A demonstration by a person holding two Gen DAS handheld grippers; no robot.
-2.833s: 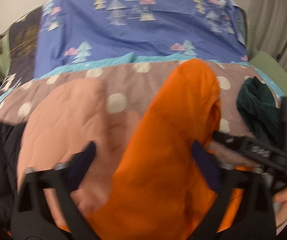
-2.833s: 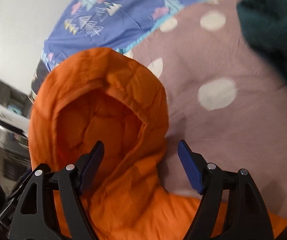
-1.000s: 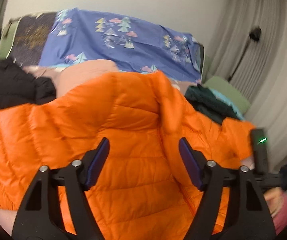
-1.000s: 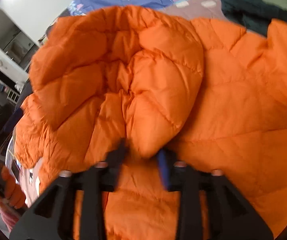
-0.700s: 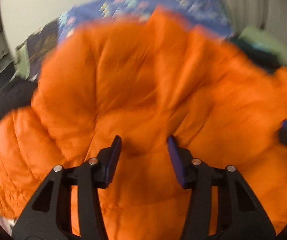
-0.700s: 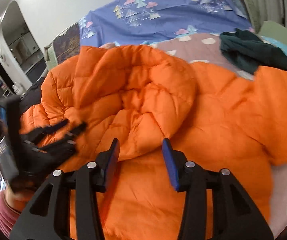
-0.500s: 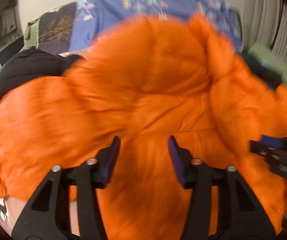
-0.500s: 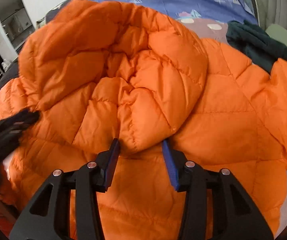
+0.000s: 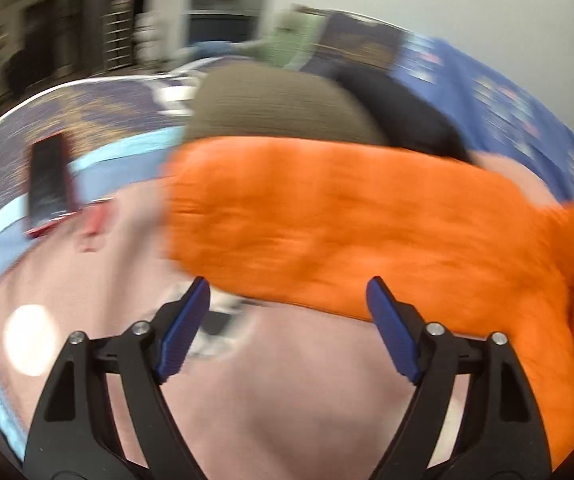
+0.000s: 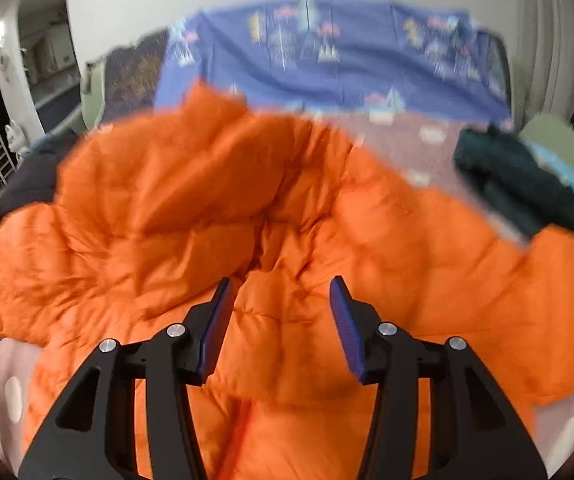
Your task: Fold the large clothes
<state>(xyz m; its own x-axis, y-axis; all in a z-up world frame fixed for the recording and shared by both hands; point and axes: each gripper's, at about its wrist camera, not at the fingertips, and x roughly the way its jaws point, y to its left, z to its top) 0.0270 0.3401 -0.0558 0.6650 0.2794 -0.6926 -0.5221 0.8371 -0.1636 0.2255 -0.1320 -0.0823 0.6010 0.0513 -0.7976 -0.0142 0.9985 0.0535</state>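
An orange puffer jacket [image 10: 271, 216] lies spread across the bed with its hood bunched up at the far left. My right gripper [image 10: 281, 292] hovers open and empty just above the jacket's middle. In the left wrist view one orange sleeve [image 9: 359, 220] stretches out to the left over the pink quilt [image 9: 247, 400]. My left gripper [image 9: 287, 292] is open wide and empty at the sleeve's near edge. Both views are motion-blurred.
A dark green garment [image 10: 515, 184] lies at the right of the bed. A brown garment [image 9: 279, 108] and a black one [image 9: 403, 112] lie beyond the sleeve. A phone in a red case [image 9: 49, 180] lies at the left. A blue patterned sheet [image 10: 335, 52] covers the headboard end.
My left gripper swung left off the jacket's body to the sleeve and opened wider. My right gripper opened a little and the hood it hovered over now lies farther back.
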